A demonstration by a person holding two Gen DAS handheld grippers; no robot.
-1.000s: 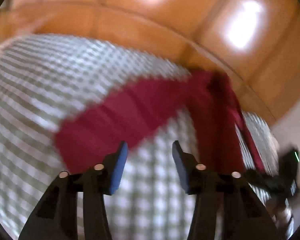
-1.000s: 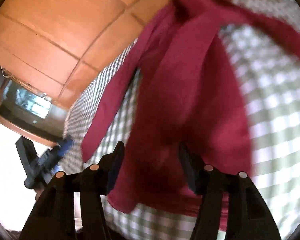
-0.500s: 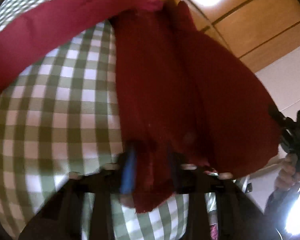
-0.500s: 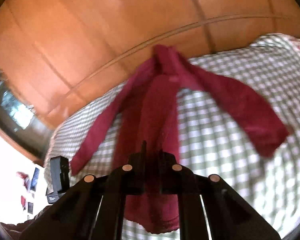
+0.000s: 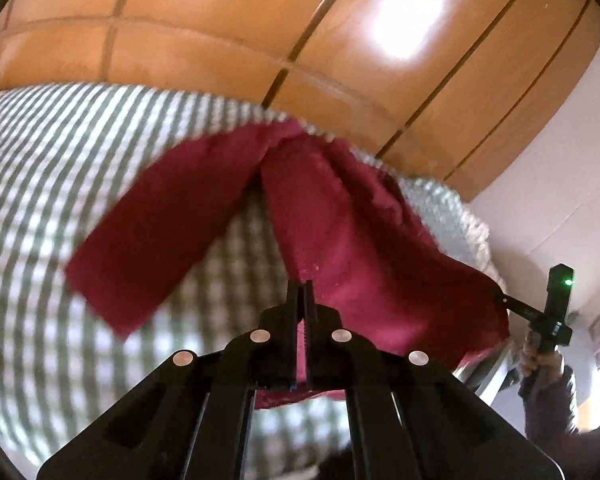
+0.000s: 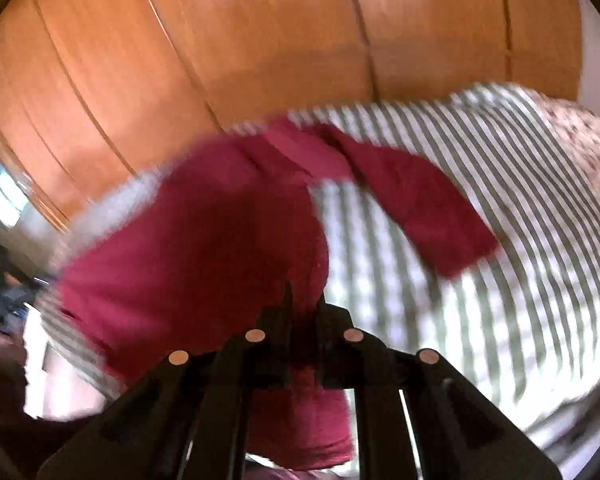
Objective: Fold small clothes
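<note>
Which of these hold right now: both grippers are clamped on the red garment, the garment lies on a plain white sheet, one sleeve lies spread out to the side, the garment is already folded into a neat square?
1. Both the left gripper and the right gripper are shut on the red garment. True.
2. The garment lies on a plain white sheet. False: it lies on a green-and-white checked cloth.
3. One sleeve lies spread out to the side. True.
4. The garment is folded into a neat square. False: it is still spread out, with the sleeve out to one side.

A home bedroom: gingham-covered bed (image 5: 40, 200) before wooden wardrobe doors (image 5: 220, 40).
</note>
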